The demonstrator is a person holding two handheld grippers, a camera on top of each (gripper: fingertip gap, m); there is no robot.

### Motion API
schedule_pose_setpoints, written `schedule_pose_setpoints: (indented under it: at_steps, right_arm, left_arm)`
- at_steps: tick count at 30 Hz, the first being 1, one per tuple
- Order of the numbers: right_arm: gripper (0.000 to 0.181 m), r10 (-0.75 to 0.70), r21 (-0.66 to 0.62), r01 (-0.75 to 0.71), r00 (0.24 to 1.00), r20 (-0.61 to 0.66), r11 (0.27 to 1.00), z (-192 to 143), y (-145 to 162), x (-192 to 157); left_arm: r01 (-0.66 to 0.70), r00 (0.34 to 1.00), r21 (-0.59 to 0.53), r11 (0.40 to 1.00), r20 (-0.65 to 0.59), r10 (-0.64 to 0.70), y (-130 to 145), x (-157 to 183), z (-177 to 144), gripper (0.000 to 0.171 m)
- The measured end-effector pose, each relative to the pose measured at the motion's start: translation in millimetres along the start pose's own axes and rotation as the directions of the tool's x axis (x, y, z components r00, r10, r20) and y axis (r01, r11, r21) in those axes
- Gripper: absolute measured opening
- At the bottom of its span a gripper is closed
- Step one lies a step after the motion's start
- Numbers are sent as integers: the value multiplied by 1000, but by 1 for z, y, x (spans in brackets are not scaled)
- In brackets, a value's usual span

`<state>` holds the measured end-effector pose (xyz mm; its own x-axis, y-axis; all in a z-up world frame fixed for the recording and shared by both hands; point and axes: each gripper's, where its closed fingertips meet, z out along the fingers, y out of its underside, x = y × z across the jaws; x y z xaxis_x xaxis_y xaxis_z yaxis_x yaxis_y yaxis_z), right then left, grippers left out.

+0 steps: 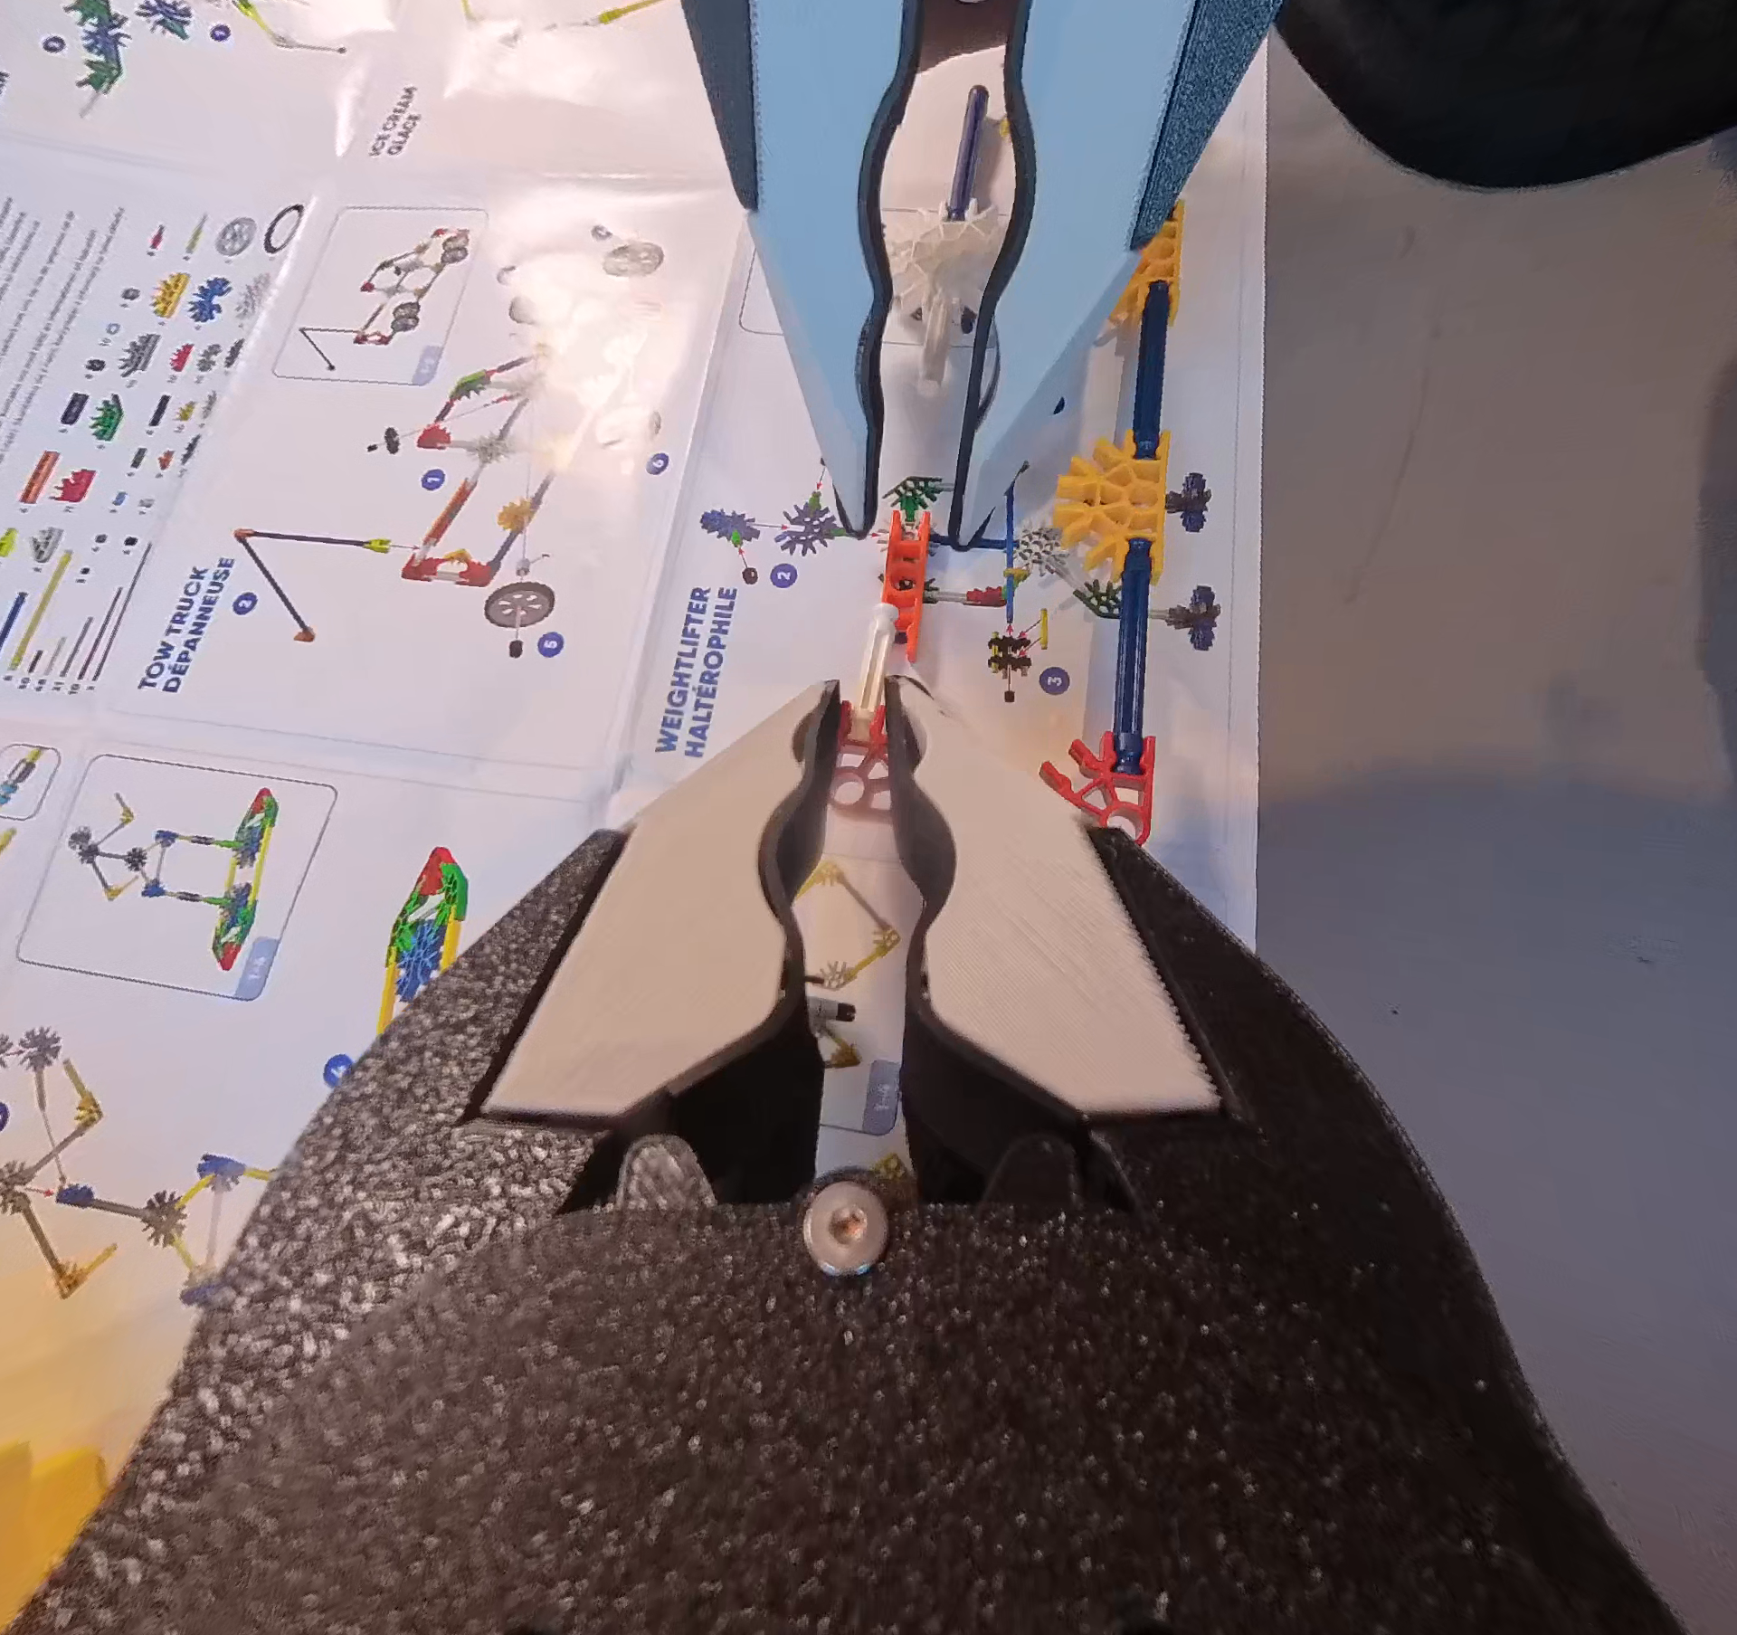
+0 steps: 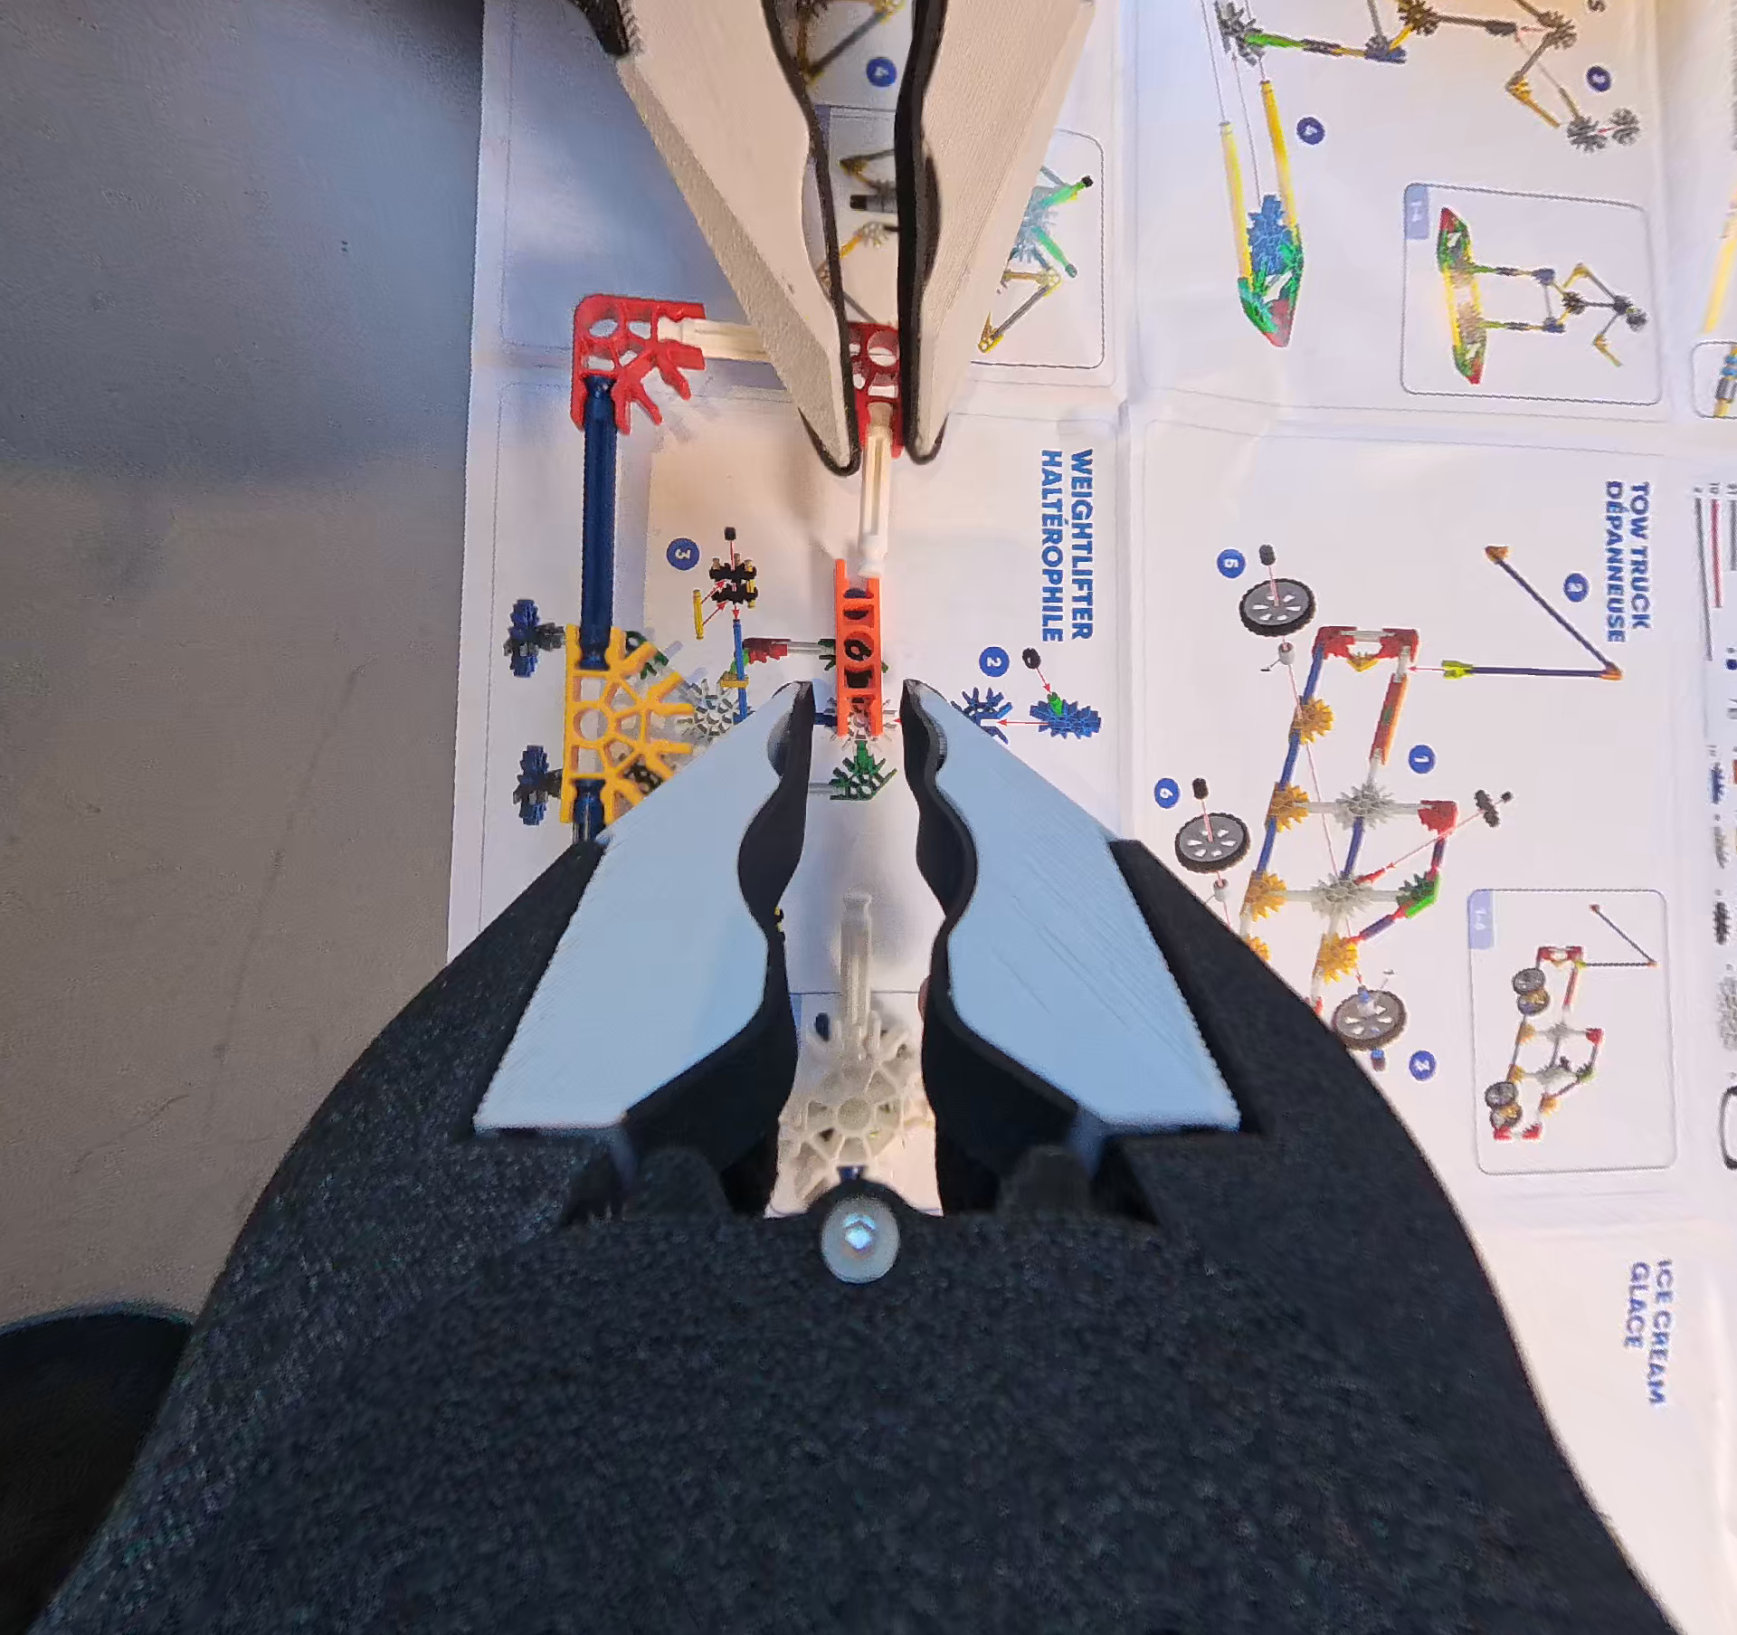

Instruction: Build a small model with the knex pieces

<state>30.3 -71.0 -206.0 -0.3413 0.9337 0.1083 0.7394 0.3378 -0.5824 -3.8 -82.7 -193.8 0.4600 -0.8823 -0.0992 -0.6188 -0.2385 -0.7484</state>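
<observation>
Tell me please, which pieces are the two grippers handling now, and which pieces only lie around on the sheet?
Handled:
- left gripper, shut on red connector with white rod
- right gripper, open around orange connector

Lying around:
- yellow connector
- blue rod
- white snowflake connector
- instruction sheet

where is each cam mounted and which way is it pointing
Left wrist view: sits on the left claw, looking along its white fingers, which pinch a red connector with a white rod, toward the right claw.
Right wrist view: sits on the right claw, facing back at the left claw, its pale blue fingers either side of an orange connector.
Shared: both claws, both connectors, the rod, the instruction sheet, the blue-rod assembly.
</observation>
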Motion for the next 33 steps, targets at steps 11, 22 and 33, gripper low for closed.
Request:
schedule_pose_setpoints:
  at_steps: [11,22,33]
  right_arm:
    - [10,-15,50,16,1000,-22,999,2,-16,1]
    - [1,3,57,-2,1000,-14,998,7,-24,1]
    - [1,9,53,-10,1000,8,999,10,-26,-3]
  left_arm:
    - [15,1000,-53,998,2,-15,3,4,9,5]
    - [40,999,-67,997,-12,-40,6,6,6,5]
    - [53,998,-83,995,-16,-54,8,7,1,4]
